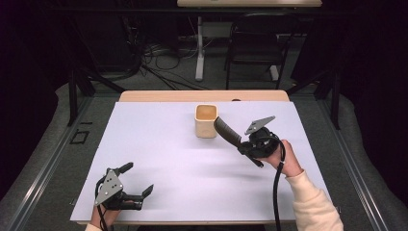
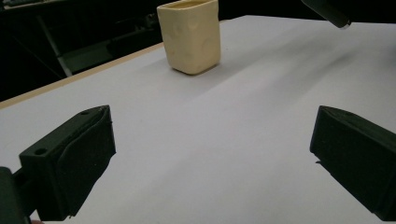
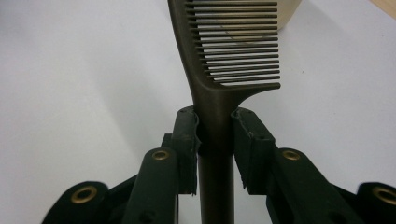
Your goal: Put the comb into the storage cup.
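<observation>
Overhead, the right hand-held gripper holds a dark comb tilted beside a cream cup on the white table; the left hand-held gripper rests near the front edge. Its own view shows jaws spread, empty. Close up, the right jaws pinch the comb's handle; it looks light, stiff and smooth.

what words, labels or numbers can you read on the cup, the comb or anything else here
None: no readable text in these pictures.
The cream square cup has dimpled walls and no print.
The dark brown plastic comb in the right gripper is unmarked.
The white table sheet is blank.
</observation>
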The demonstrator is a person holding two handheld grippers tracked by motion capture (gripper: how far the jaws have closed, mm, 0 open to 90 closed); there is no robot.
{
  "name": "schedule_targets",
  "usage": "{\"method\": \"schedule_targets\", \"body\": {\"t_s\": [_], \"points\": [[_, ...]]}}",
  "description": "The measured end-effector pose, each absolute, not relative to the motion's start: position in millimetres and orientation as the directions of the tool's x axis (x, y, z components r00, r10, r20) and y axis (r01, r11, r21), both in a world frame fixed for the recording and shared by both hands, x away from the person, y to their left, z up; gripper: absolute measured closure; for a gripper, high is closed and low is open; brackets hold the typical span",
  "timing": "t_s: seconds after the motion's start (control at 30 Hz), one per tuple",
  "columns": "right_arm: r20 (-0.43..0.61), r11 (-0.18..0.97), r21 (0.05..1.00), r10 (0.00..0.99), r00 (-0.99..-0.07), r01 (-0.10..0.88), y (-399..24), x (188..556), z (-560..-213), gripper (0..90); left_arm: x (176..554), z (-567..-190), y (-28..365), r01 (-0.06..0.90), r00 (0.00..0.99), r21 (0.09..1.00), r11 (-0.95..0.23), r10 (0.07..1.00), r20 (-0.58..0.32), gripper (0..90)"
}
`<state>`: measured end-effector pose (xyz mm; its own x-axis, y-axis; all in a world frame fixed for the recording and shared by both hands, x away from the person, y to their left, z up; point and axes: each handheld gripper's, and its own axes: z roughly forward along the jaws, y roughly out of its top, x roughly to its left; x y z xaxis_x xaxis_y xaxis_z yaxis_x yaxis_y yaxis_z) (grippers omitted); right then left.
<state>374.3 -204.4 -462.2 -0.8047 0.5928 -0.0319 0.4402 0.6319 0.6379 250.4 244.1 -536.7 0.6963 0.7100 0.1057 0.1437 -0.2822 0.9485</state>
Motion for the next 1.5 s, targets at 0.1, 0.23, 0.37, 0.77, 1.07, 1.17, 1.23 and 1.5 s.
{"method": "schedule_targets", "body": {"t_s": [0.1,0.23,0.37,0.77,1.07,1.17,1.23,1.5], "points": [[-0.033,0.626,0.646,0.594,-0.804,0.436,-205.1,374.3,-461.2,71.2,250.3,-536.7,244.2,0.143,0.696,0.949,-0.282,0.710,0.106,0.1],[-0.029,0.619,0.650,0.600,-0.800,0.440,-205.7,374.2,-460.1,71.2,250.4,-536.7,244.3,0.144,0.695,0.949,-0.282,0.711,0.106,0.1],[-0.029,0.607,0.661,0.608,-0.793,0.441,-206.7,374.3,-459.2,71.2,250.5,-536.6,244.3,0.142,0.696,0.948,-0.284,0.710,0.108,0.0],[-0.036,0.579,0.687,0.630,-0.776,0.439,-208.4,375.5,-458.1,71.2,250.3,-536.7,244.3,0.144,0.694,0.948,-0.282,0.712,0.107,0.0],[-0.044,0.553,0.715,0.647,-0.761,0.429,-208.6,376.4,-458.1,71.2,250.3,-536.6,244.4,0.144,0.694,0.949,-0.282,0.712,0.107,0.1],[-0.051,0.545,0.725,0.652,-0.756,0.421,-208.7,376.9,-457.9,71.2,250.3,-536.6,244.4,0.143,0.694,0.949,-0.282,0.712,0.107,0.1],[-0.052,0.541,0.731,0.653,-0.755,0.417,-208.4,376.9,-457.8,71.2,250.3,-536.7,244.4,0.144,0.693,0.949,-0.282,0.713,0.106,0.1],[-0.057,0.531,0.739,0.663,-0.747,0.414,-206.6,378.2,-458.4,71.2,250.3,-536.7,244.4,0.144,0.693,0.949,-0.281,0.713,0.106,0.0]]}}
